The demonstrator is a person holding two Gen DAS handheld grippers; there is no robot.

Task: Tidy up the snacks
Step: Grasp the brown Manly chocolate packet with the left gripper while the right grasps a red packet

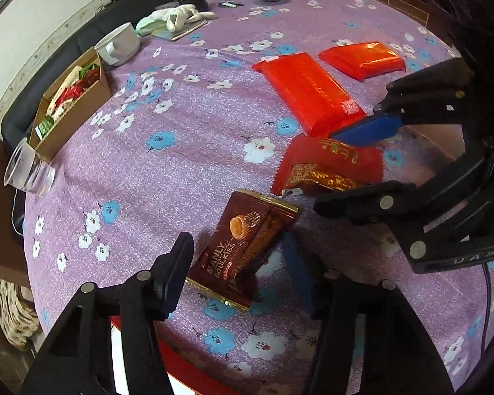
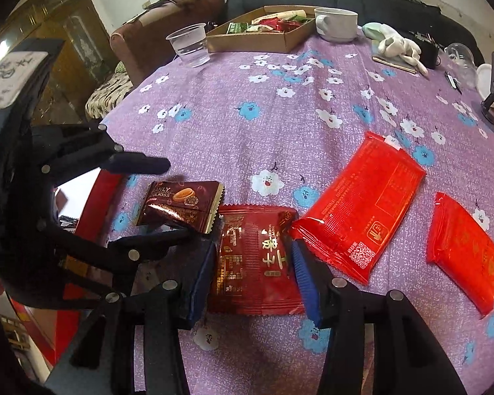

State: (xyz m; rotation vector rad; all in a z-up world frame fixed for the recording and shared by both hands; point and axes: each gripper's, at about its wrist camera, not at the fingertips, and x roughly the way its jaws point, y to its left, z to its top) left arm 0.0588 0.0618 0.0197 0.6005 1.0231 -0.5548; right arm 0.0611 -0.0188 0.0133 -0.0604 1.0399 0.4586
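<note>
Step in hand, by the look of it: pickup of two small packets, one per gripper, for sorting into the cardboard box (image 2: 281, 41) at upper centre of the right wrist view. Left gripper (image 1: 237, 275) lowered over the brown biscuit packet (image 1: 247, 247) at lower centre of the left wrist view; jaws apart, one either side of the packet, right pad close against its edge, left pad just beside; contact not clear, so not yet a sure grip. Right gripper (image 2: 252, 283) astride the dark red packet (image 2: 257, 263) at lower centre of its own view; blue pads flank both long edges, touching or nearly so; pressing or not, cannot tell. Two larger bright red packs (image 2: 362, 210) (image 2: 464, 250) lying flat to the right on the flowered purple cloth (image 2: 280, 125), well apart from the box. Next move likely calls for closing fully on each wrapper; crinkly film, thin edges, slip a risk. Then lift clear and carry toward the box past the plastic cup (image 2: 189, 44) beside it.
</note>
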